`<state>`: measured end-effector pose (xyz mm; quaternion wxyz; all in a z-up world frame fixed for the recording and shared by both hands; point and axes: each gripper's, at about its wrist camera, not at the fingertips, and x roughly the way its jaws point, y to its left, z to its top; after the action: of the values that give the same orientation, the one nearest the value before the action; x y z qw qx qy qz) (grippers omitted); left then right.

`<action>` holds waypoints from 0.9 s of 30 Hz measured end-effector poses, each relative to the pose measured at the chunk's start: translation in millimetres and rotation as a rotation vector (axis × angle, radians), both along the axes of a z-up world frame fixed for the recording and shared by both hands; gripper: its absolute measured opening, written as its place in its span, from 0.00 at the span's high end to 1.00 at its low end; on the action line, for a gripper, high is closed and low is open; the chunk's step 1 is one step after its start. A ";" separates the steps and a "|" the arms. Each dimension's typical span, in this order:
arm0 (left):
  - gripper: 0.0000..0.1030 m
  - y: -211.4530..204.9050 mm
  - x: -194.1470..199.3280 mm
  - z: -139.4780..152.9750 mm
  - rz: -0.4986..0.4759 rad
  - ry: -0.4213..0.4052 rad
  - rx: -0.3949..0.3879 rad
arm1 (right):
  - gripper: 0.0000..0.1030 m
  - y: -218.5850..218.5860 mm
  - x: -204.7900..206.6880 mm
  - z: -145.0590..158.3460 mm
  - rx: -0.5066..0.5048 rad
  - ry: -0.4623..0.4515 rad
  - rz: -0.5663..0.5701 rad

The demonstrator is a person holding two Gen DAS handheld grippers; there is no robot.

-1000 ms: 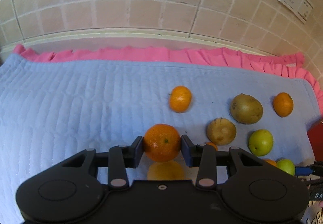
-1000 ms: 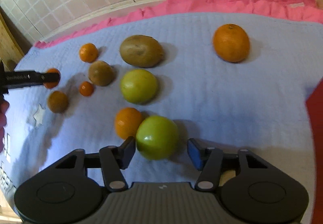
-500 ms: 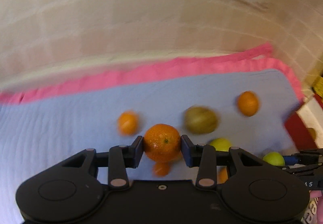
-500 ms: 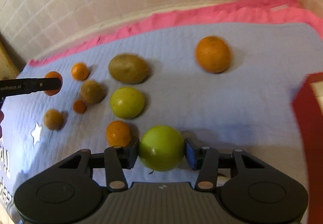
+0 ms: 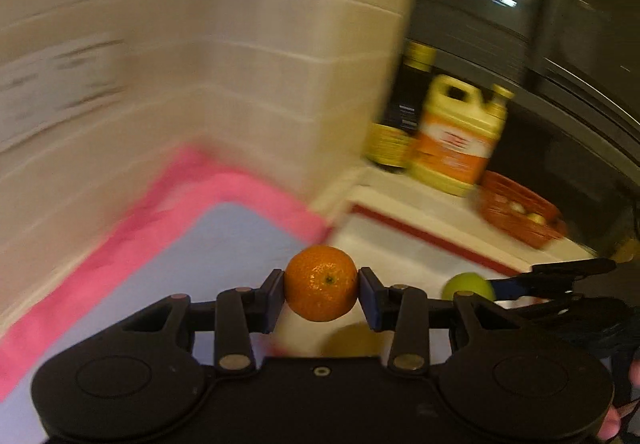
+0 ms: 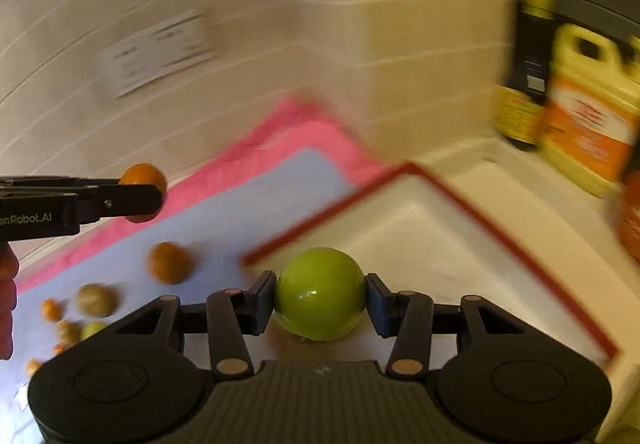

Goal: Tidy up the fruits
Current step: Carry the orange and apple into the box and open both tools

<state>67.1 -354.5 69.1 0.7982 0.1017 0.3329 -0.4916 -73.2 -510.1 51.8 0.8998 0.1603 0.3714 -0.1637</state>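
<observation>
My left gripper (image 5: pixel 321 298) is shut on an orange (image 5: pixel 321 282) and holds it in the air over the right end of the blue mat (image 5: pixel 224 244). It shows from the side in the right wrist view (image 6: pixel 140 199), with the orange (image 6: pixel 142 173) in it. My right gripper (image 6: pixel 320 304) is shut on a green apple (image 6: pixel 320 294) and holds it above the near corner of a white tray with a red rim (image 6: pixel 440 183). That apple also shows in the left wrist view (image 5: pixel 468 286). Several fruits lie on the mat, among them an orange (image 6: pixel 170 262) and a brownish fruit (image 6: pixel 96 300).
The tiled wall (image 6: pixel 280 23) runs behind the mat and turns a corner. A yellow and orange jug (image 5: pixel 460 139), a dark bottle (image 5: pixel 404 111) and an orange basket (image 5: pixel 520 215) stand beyond the tray. The views are blurred by motion.
Both grippers have swung right toward the tray. The right gripper closed on the green apple and lifted it; the left kept its orange and rose off the mat.
</observation>
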 end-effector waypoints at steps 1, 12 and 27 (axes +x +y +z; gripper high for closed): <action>0.54 -16.7 -1.0 -3.8 -0.038 0.017 0.003 | 0.52 -10.3 -4.9 -3.1 0.002 0.012 -0.025; 0.54 -133.5 -8.9 -93.5 -0.198 0.311 0.155 | 0.52 -67.5 -26.9 -64.9 0.051 0.183 -0.119; 0.52 -154.7 2.3 -133.1 -0.170 0.361 0.264 | 0.51 -63.3 -16.4 -95.9 0.059 0.281 -0.110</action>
<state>69.4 -509.2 -64.0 0.6614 0.1432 0.5219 -0.5193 -89.6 -573.4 -44.2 0.8235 0.1822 0.4889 -0.2228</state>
